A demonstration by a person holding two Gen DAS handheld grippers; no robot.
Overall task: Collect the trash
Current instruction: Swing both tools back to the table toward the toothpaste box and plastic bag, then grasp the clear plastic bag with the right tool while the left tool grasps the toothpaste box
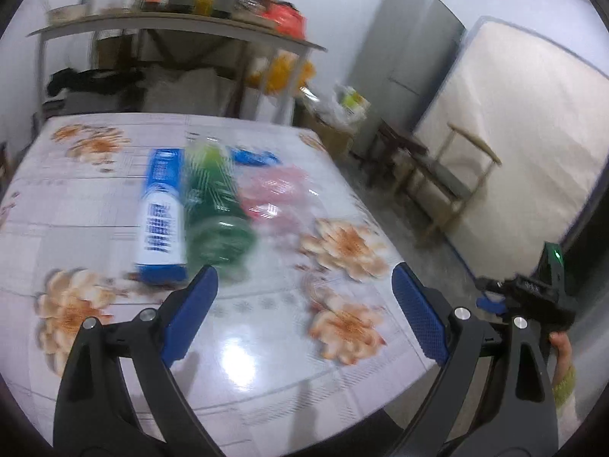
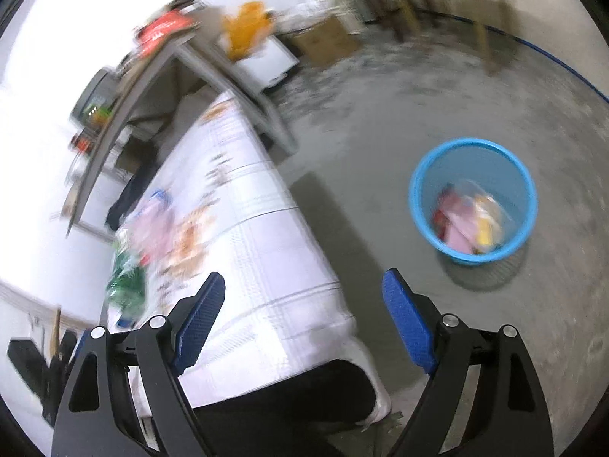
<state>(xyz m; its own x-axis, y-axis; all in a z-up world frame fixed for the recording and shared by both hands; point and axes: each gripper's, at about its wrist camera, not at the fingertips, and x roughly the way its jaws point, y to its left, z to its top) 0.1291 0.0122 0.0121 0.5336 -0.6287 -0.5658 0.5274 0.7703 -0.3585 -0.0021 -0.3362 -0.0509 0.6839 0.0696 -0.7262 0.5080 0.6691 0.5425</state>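
The left gripper [image 1: 304, 285] is hanging over the near part of the table [image 1: 114, 228], its jaws standing wide apart with nothing between them. The table's right edge is running close beside the right finger, and past it the grey floor [image 1: 437, 236] is lying open up to a wooden chair [image 1: 453, 190] and a mattress [image 1: 514, 144] leaning at the wall. Ahead of the fingers the trash is lying in a row, touching or nearly so: a blue-white bottle [image 1: 161, 221], a green bottle [image 1: 217, 209], a pink bag [image 1: 274, 194] and a blue wrapper [image 1: 253, 157] behind. A shelf [image 1: 171, 26] full of jars is standing beyond the far edge, and a fridge [image 1: 403, 61] is standing right of it.

The right gripper [image 2: 302, 312] is pointing down over the table's corner and the floor, jaws spread wide and empty. A blue bin [image 2: 416, 205] is standing alone on the floor, well apart from the table, with wrappers [image 2: 468, 221] already inside it. The floor between table and bin is free. A dark-clothed leg [image 2: 289, 400] is showing below the table edge. Both views are blurred.
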